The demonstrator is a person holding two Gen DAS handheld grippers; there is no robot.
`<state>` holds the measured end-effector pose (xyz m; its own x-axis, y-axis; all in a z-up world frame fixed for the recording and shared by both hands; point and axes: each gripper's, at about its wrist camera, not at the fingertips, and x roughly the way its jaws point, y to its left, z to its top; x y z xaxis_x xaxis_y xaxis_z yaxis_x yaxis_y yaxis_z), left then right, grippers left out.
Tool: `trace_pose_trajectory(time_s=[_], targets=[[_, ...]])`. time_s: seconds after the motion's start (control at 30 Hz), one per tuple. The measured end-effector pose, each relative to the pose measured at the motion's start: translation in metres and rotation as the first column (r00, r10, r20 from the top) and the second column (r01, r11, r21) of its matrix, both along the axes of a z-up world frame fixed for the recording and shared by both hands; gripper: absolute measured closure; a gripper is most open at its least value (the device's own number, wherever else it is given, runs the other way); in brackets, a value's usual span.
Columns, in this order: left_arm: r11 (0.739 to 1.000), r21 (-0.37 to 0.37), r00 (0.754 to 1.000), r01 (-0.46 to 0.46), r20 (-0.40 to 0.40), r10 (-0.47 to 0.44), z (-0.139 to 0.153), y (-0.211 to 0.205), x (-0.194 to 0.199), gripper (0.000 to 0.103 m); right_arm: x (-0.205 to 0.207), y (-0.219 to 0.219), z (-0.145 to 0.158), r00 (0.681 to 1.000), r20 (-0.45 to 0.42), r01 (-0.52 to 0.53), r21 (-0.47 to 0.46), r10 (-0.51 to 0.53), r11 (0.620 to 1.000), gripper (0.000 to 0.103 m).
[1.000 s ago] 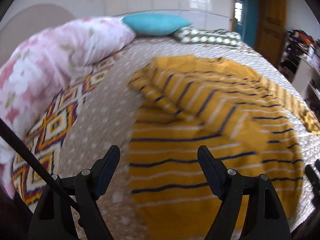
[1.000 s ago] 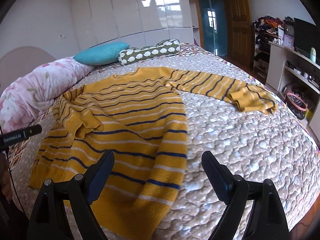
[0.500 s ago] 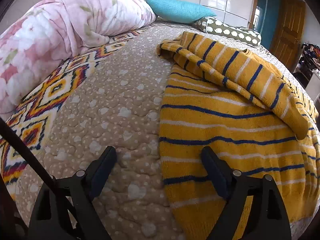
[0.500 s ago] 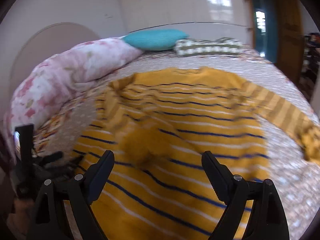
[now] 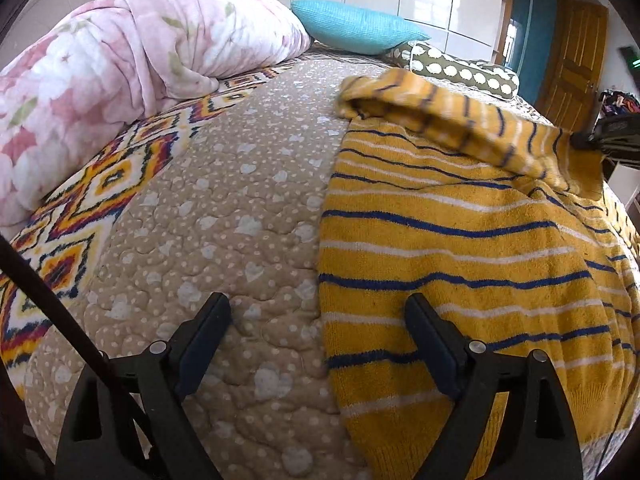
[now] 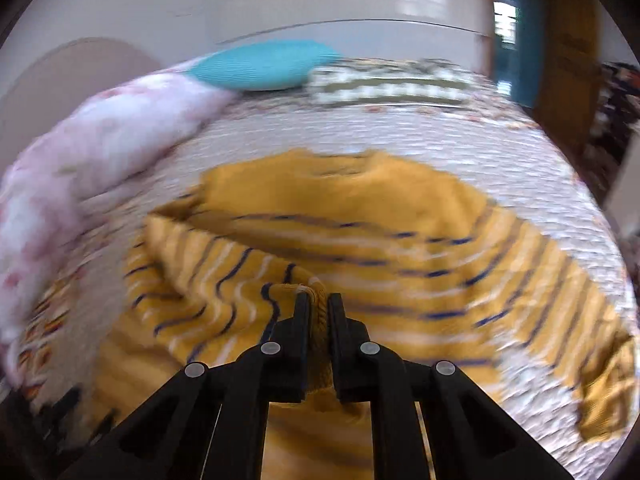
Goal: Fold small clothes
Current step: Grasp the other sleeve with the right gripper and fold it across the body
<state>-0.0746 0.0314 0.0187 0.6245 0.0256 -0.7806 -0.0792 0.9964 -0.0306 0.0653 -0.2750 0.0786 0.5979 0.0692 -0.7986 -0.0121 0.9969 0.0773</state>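
A yellow sweater with blue and white stripes (image 5: 460,248) lies spread on the bed, one sleeve (image 5: 440,120) folded across its chest. My left gripper (image 5: 318,320) is open and empty, low over the sweater's left hem edge. My right gripper (image 6: 318,302) is shut on the cuff of that folded sleeve (image 6: 316,312) and holds it lifted over the sweater body (image 6: 360,208). The right gripper also shows at the right edge of the left wrist view (image 5: 612,136). The right wrist view is blurred.
The bed has a beige quilted cover (image 5: 224,216). A pink floral duvet (image 5: 120,64) is bunched at the left. A teal pillow (image 5: 352,28) and a spotted bolster (image 5: 460,68) lie at the head. A wooden door (image 5: 572,56) stands far right.
My right gripper has closed on the sleeve cuff and lifted it; it was open before. My left gripper has moved in lower toward the sweater's left hem and stays open.
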Motion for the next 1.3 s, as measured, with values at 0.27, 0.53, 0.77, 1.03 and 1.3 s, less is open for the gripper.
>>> trace_pose_trajectory(time_s=[0.27, 0.53, 0.77, 1.03, 1.3], targets=[[1.000, 0.005, 1.000, 0.000, -0.001, 0.000, 0.000, -0.001, 0.000, 0.013, 0.005, -0.029, -0.008, 0.991, 0.001, 0.130, -0.169, -0.132, 0.977, 0.077], [0.999, 0.046, 0.999, 0.015, 0.040, -0.017, 0.024, -0.012, -0.004, 0.013, -0.054, -0.027, -0.013, 0.999, -0.030, -0.031, 0.103, 0.035, 0.994, 0.066], [0.992, 0.044, 0.990, 0.121, 0.064, -0.124, 0.044, -0.062, 0.026, 0.013, -0.062, -0.085, -0.051, 0.981, -0.099, 0.178, 0.118, -0.167, 0.977, 0.070], [0.976, 0.069, 0.977, 0.208, -0.058, -0.205, -0.001, -0.098, 0.049, 0.010, -0.140, -0.195, -0.016, 0.928, -0.008, 0.363, 0.238, -0.372, 0.901, 0.043], [0.982, 0.026, 0.980, 0.185, -0.079, -0.183, -0.009, -0.092, 0.053, 0.000, -0.187, -0.263, -0.018, 0.860, 0.008, 0.508, 0.085, -0.511, 0.857, 0.036]])
